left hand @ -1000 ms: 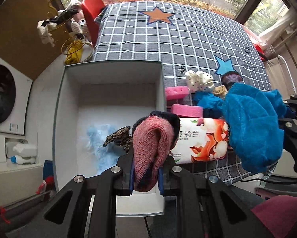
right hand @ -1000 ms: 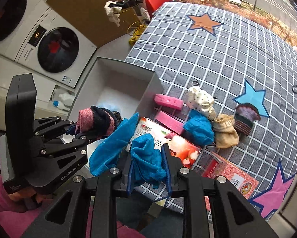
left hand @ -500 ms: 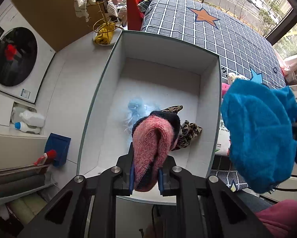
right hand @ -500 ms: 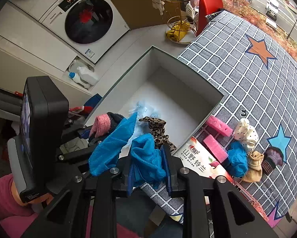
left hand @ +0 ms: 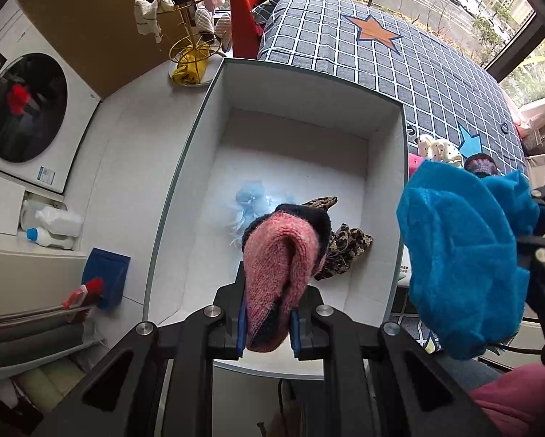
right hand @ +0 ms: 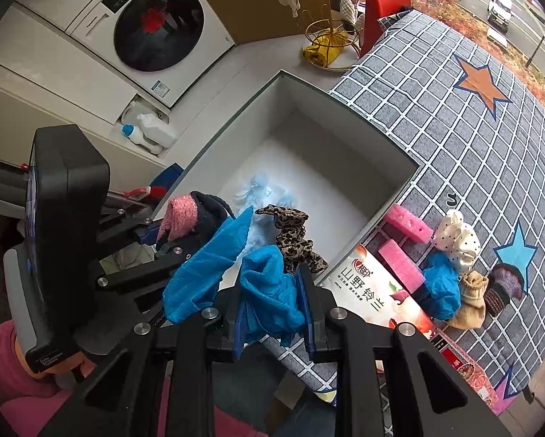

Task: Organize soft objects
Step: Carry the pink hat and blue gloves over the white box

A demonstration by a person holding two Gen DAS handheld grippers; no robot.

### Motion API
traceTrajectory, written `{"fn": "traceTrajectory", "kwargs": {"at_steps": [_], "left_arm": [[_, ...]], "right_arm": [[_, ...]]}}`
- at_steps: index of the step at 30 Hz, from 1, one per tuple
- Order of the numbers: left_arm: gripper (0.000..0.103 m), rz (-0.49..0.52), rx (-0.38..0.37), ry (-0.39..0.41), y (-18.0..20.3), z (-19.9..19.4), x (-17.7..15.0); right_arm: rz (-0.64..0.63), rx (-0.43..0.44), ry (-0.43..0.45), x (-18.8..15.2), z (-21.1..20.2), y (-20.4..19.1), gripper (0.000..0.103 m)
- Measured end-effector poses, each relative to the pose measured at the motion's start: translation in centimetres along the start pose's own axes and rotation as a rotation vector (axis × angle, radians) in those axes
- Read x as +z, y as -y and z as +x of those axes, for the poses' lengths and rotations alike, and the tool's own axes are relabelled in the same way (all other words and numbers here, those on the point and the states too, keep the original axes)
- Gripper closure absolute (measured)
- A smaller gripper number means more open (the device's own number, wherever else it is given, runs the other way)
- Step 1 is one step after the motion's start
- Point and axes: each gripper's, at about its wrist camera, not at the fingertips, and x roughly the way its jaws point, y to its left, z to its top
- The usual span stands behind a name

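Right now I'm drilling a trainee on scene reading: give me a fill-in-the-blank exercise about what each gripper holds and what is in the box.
1. The left gripper is shut on a pink and navy knitted ____.
2. The right gripper clamps a fluffy cloth coloured ____.
3. The leopard-print scrunchie lies inside the white ____.
4. Two pink foam sponges lie on the checked ____.

Missing words: sock; blue; box; blanket

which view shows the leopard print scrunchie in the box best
The right wrist view: the leopard print scrunchie lies almost whole on the floor of the white box, only its near end behind the right gripper. In the left wrist view the pink knit sock held up front covers its middle.
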Motion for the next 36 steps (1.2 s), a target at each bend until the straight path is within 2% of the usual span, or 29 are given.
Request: {"fn": "traceTrajectory", "kwargs": {"at_steps": [17,36], "left_arm": [[0.084,-0.022,0.022,-0.016,-4.3,-2.4,1.4],[0.083,-0.066,0.039,-0.028,-4.6,-3.0,2.0]], "right_arm": [[-0.004,0.006,-0.013,0.1,0.4,-0.1,0.077],[-0.005,0.007,-0.015,0.1,0.5,-0.1,0.077]]}}
